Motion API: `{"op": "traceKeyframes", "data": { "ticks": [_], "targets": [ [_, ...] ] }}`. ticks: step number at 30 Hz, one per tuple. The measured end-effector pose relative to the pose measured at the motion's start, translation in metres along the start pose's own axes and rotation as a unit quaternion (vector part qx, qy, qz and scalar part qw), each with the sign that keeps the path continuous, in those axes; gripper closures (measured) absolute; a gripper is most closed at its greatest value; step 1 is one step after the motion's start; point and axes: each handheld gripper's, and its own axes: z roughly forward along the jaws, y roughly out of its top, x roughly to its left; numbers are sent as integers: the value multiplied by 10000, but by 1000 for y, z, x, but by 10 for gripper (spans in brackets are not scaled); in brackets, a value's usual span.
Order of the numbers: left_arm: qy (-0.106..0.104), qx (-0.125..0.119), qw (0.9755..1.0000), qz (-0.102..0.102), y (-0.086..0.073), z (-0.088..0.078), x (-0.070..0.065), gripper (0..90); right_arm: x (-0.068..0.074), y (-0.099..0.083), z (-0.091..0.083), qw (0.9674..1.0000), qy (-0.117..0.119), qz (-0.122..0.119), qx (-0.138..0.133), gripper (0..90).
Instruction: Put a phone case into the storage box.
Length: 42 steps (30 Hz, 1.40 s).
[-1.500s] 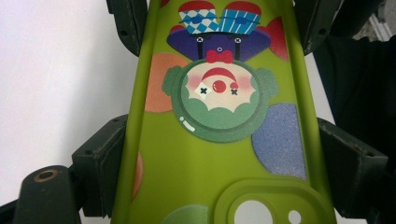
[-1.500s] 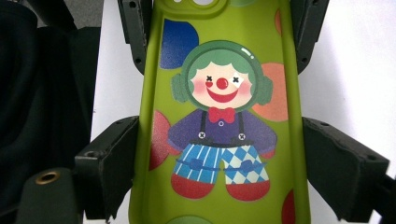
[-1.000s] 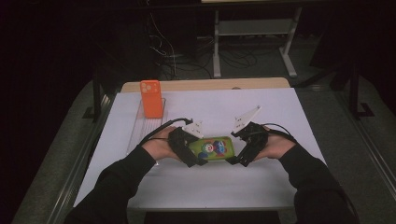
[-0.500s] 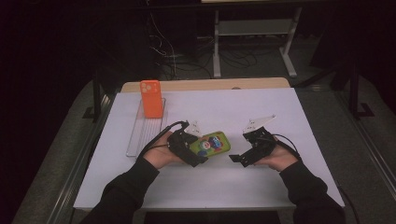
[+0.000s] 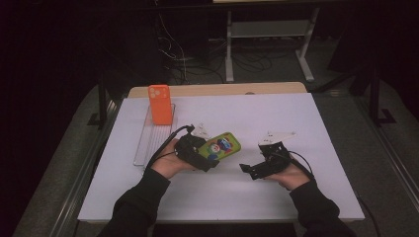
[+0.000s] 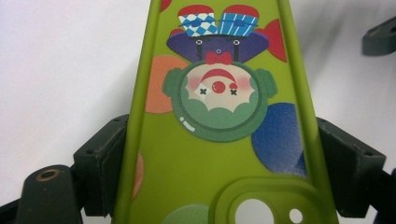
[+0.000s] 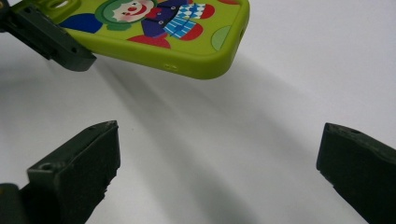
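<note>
Orange case (image 5: 160, 104) upright at far end of clear tray (image 5: 143, 148), table (image 5: 321, 123) left. Left gripper (image 5: 210, 159) clamped on both long edges of green clown case (image 5: 225, 145), held off the surface at centre. Right gripper (image 5: 248, 170) nearby, jaws wide apart, empty.

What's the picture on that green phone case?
A clown on lime green phone case with coloured dots, clearest in the left gripper view.

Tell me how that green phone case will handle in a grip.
The green phone case, pinched across its sides by the left gripper, looks like soft rubbery plastic, so probably grippy and slightly bendy. It is an empty shell, likely light.
</note>
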Motion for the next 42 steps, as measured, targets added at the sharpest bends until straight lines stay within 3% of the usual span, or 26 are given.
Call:
{"op": "traceKeyframes", "data": {
  "ticks": [1, 2, 5, 9, 10, 11, 14, 15, 17, 21, 26, 34, 35, 37, 42],
  "targets": [
    [-23, -16, 10000, 0, 0, -1, 0, 154, 2, -2, 2, 10000, -60, -26, -56, 0],
    [-47, -146, 9998, -138, 0, 0, -1, 154, 2, -2, 2, 10000, -60, -26, -56, 0],
    [-42, -41, 10000, -32, -1, -2, 1, 154, 5, -6, 5, 9999, -49, -105, -29, 0],
    [-101, -200, 9994, -255, -1, -3, 0, 154, 6, -8, 6, 9998, -131, -128, -101, 0],
    [-104, -190, 9995, -246, -1, -4, 0, 154, 6, -8, 6, 9997, -168, -151, -134, 0],
    [-115, -61, 9999, -106, -1, -5, 1, 154, 6, -8, 6, 9995, -204, -166, -147, 0],
    [-111, -171, 9995, -240, -1, -3, -2, 154, 8, -8, 5, 9989, -307, -259, -236, 0],
    [-123, -77, 9998, -119, -1, -4, -1, 154, 8, -8, 4, 9985, -370, -312, -266, 0],
    [-136, -151, 9996, -205, 0, -3, -3, 154, 9, -8, 4, 9975, -440, -477, -267, 0],
    [-123, -41, 9999, -100, 0, -4, -3, 154, 11, -9, 4, 9958, -546, -686, -280, 0],
    [-158, 18, 9999, -39, 0, -2, -3, 154, 16, -9, 4, 9899, -797, -1144, -254, 0],
    [-139, 48, 9999, 33, 1, 0, -4, 154, 18, -9, 3, 9800, -1083, -1644, -297, 0],
    [-137, 38, 9999, 57, 1, 0, -4, 154, 19, -9, 3, 9769, -1151, -1778, -296, 0],
    [-142, 35, 9999, 73, 1, 0, -4, 154, 20, -9, 2, 9744, -1212, -1865, -321, 0],
    [-159, 57, 9998, 77, 1, 0, -4, 154, 25, -9, 4, 9619, -1441, -2303, -301, 0]
  ]
}}
